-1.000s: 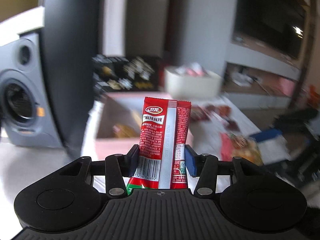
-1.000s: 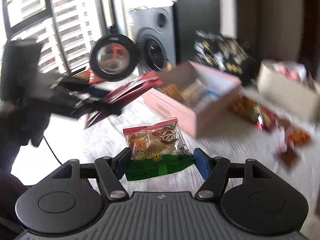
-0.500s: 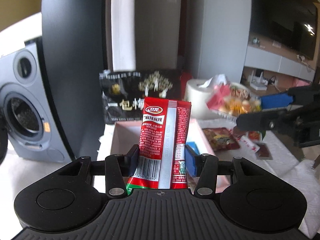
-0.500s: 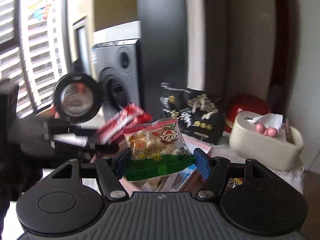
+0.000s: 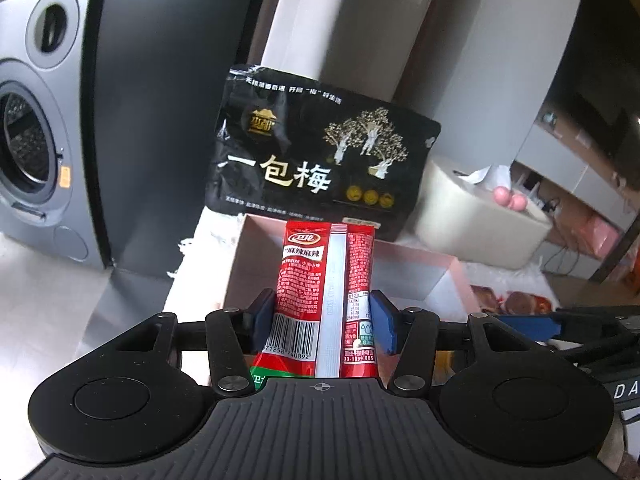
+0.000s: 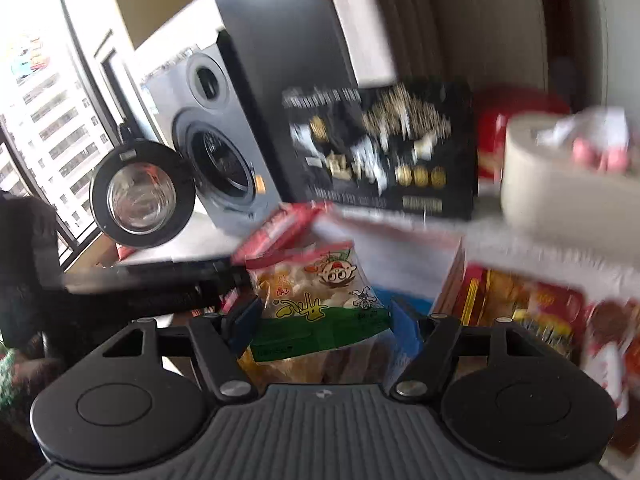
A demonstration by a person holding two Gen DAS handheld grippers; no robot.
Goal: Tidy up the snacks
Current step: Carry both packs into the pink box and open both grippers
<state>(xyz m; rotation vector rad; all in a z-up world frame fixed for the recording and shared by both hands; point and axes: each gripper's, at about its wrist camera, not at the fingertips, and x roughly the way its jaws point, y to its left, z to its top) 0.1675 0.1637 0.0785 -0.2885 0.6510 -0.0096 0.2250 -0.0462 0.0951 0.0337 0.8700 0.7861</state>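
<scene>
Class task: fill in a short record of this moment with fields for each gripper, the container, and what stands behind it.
left gripper: shut on red spicy snack packet, held upright
right gripper: shut on rice cracker bag
container: pink box, open, just ahead of both grippers
behind box: black plum bag, standing
right of bag: cream tissue holder
far left: washing machine

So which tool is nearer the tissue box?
Right, by a small margin, as far as the blur lets me judge. The right tool sits beside the tissue box; the left tool is across the pink box.
</scene>
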